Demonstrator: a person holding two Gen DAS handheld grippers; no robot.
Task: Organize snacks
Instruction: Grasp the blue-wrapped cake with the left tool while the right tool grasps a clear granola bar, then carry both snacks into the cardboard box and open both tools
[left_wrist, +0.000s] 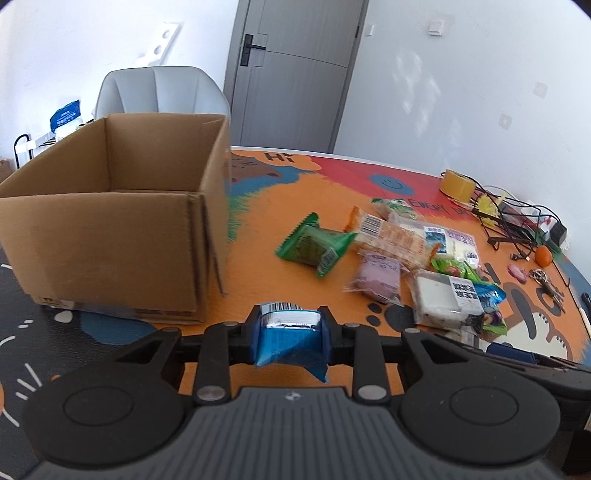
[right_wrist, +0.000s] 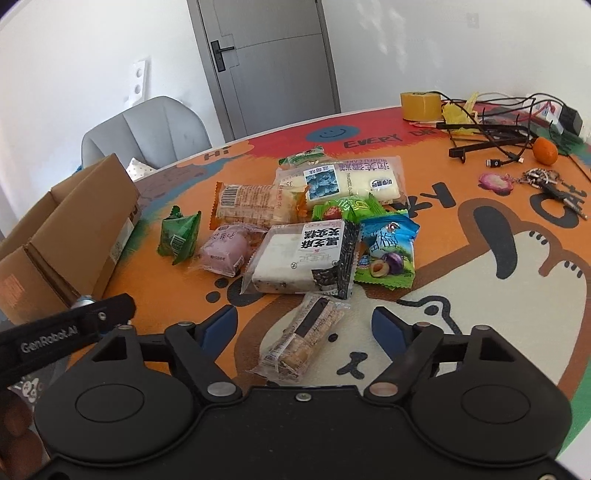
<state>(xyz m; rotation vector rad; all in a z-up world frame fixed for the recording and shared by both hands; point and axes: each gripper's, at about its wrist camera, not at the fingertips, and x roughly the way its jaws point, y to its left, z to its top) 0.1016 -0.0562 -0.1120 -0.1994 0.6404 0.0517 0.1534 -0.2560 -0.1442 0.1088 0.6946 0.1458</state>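
My left gripper (left_wrist: 290, 325) is shut on a blue snack packet (left_wrist: 288, 336), held above the table just right of the open cardboard box (left_wrist: 110, 206). The box looks empty inside. Several snack packets lie in a pile on the table: a green one (left_wrist: 314, 247), a purple one (left_wrist: 376, 277), a black-and-white cake (right_wrist: 303, 254), an orange cracker pack (right_wrist: 255, 205). My right gripper (right_wrist: 304, 325) is open, its blue pads either side of a brown cereal bar (right_wrist: 301, 339) on the table. The box shows at the left in the right wrist view (right_wrist: 70, 229).
A yellow tape roll (right_wrist: 421, 105), black cables (right_wrist: 498, 133), a small orange (right_wrist: 545, 149) and keys (right_wrist: 554, 184) lie at the table's far right. A grey chair (left_wrist: 162, 92) stands behind the box. The left gripper's arm (right_wrist: 62, 332) reaches in beside my right gripper.
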